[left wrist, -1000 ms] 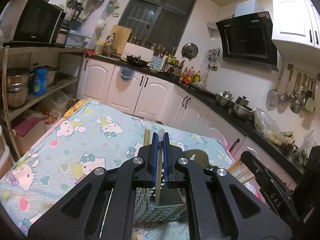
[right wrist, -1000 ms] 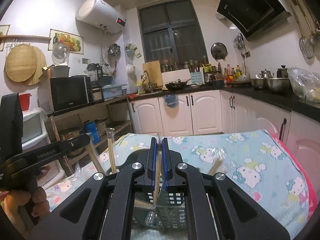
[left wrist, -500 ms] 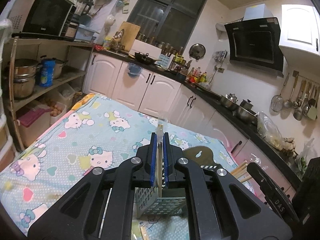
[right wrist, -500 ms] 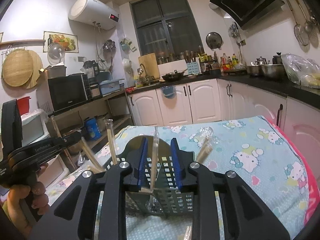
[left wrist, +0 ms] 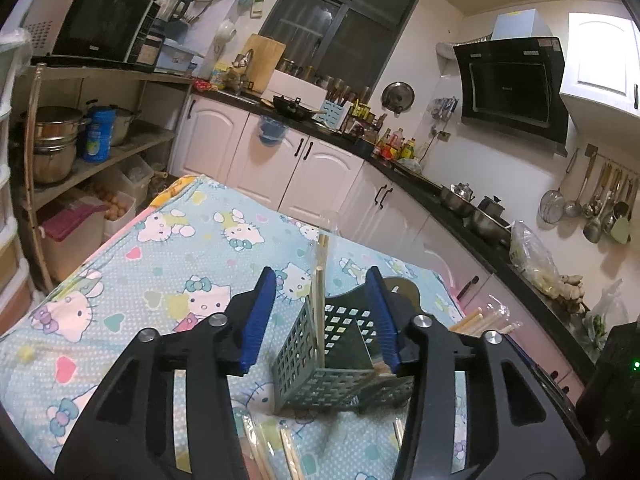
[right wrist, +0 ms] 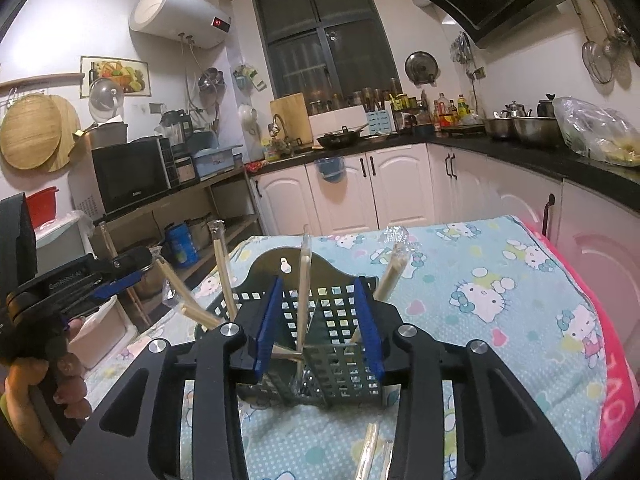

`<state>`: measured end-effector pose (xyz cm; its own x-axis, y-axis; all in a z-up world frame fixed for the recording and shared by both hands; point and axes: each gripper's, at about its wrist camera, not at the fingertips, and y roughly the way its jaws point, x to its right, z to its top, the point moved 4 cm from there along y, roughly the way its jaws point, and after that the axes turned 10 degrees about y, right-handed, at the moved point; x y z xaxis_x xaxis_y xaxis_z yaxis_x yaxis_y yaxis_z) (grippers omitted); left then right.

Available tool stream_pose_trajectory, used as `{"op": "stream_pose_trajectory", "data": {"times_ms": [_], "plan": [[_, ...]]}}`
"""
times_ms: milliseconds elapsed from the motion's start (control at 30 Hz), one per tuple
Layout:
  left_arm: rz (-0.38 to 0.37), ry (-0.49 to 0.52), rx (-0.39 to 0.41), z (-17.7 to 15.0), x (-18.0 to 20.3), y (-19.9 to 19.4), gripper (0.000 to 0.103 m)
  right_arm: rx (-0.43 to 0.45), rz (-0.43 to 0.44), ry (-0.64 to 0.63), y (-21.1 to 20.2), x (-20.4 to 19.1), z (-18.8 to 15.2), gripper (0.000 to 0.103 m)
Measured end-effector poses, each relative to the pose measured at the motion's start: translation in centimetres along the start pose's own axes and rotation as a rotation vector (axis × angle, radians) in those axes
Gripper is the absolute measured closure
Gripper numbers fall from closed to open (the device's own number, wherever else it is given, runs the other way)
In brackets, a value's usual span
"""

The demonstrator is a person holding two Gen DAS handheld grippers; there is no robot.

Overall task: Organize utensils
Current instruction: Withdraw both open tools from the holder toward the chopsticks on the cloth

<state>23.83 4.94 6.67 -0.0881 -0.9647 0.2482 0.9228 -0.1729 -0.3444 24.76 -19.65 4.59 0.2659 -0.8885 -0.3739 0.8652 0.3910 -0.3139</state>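
Observation:
A dark green perforated utensil caddy stands on the Hello Kitty tablecloth; it also shows in the right wrist view. My left gripper is open, its blue pads either side of a wrapped pair of chopsticks standing upright in the caddy. My right gripper is open around another wrapped pair standing in the caddy. More wrapped chopsticks lean in its compartments. The left gripper also shows at the left of the right wrist view.
Loose wrapped chopsticks lie on the cloth near me. Kitchen cabinets and a dark counter line the back and right. A shelf with pots and a microwave stands at the left.
Both grippers have opened and let go of their chopsticks, which now stand in the caddy. The right opened first, then the left. Both views have pulled back slightly.

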Motion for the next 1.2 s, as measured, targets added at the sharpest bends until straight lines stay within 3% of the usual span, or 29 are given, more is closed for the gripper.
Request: {"op": "stream_pose_trajectory", "data": {"times_ms": [467, 733, 1200], "plan": [[0.002, 0.006, 0.006, -0.4, 0.0, -2.9, 0.029, -0.020, 0.013, -0.014, -2.6, -0.3, -0.9, 0.047], [0.005, -0.001, -0.004, -1.1, -0.2, -4.2, 0.020, -0.032, 0.014, -0.029, -3.7, -1.0, -1.3, 0.045], [0.009, -0.001, -0.032, -2.8, -0.5, -5.5, 0.016, -0.056, 0.009, -0.060, -5.8, -1.1, -2.1, 0.045]]}}
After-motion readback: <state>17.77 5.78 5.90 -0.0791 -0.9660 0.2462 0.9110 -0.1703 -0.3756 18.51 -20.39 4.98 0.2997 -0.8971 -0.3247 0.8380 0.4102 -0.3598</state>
